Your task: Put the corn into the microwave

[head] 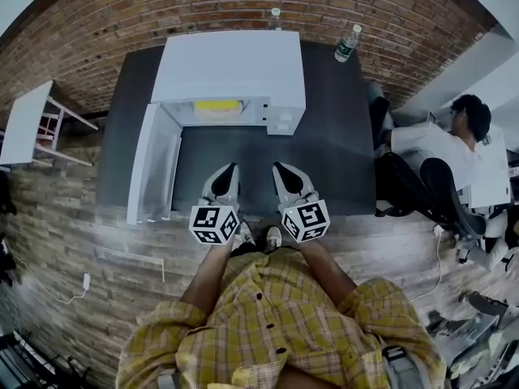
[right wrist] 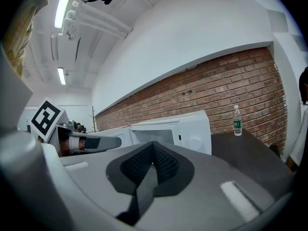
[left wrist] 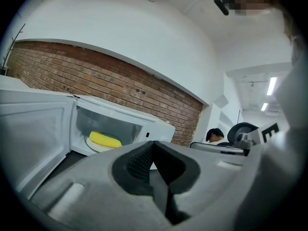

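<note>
The yellow corn (head: 217, 105) lies on a white plate inside the white microwave (head: 231, 63), whose door (head: 154, 164) hangs open to the left. In the left gripper view the corn (left wrist: 105, 139) shows in the lit cavity, ahead and to the left of the jaws. My left gripper (head: 229, 170) and right gripper (head: 279, 170) hover side by side above the dark table (head: 340, 160), in front of the microwave. The jaws of both are shut with nothing between them (left wrist: 154, 150) (right wrist: 154, 153). The right gripper view shows the microwave (right wrist: 192, 129) and the left gripper (right wrist: 86, 142).
A water bottle (head: 348, 44) stands at the table's back right corner and another (head: 276, 14) behind the microwave. A person (head: 454, 136) sits at a desk to the right. A white side table (head: 24, 124) stands left, with a brick wall behind.
</note>
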Motion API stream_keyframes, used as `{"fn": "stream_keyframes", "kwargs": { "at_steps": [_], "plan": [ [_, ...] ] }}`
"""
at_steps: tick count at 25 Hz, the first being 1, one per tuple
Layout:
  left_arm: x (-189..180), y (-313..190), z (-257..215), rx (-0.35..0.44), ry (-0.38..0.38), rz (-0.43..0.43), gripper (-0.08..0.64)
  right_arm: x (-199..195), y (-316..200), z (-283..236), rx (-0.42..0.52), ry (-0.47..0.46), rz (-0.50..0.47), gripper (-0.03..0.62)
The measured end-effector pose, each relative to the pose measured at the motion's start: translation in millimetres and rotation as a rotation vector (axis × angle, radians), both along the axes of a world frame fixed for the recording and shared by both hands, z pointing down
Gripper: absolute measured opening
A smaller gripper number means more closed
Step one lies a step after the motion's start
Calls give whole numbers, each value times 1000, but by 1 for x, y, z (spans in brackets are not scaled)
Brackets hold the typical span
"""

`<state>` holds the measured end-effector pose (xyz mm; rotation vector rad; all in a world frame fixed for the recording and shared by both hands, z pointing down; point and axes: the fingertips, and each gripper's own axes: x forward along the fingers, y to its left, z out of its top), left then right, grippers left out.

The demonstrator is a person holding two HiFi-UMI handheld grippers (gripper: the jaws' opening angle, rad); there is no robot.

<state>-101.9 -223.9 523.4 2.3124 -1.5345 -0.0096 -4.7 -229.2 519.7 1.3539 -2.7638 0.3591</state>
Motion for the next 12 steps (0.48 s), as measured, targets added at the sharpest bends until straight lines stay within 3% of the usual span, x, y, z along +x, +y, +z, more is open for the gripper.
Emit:
{"fn": "stream_keyframes", "kwargs": {
  "at_steps": [12],
  "plan": [
    [-1, 2, -6, 12, -40, 1, 0, -9, -1, -4, 11, -4, -17, 0]
  ]
}}
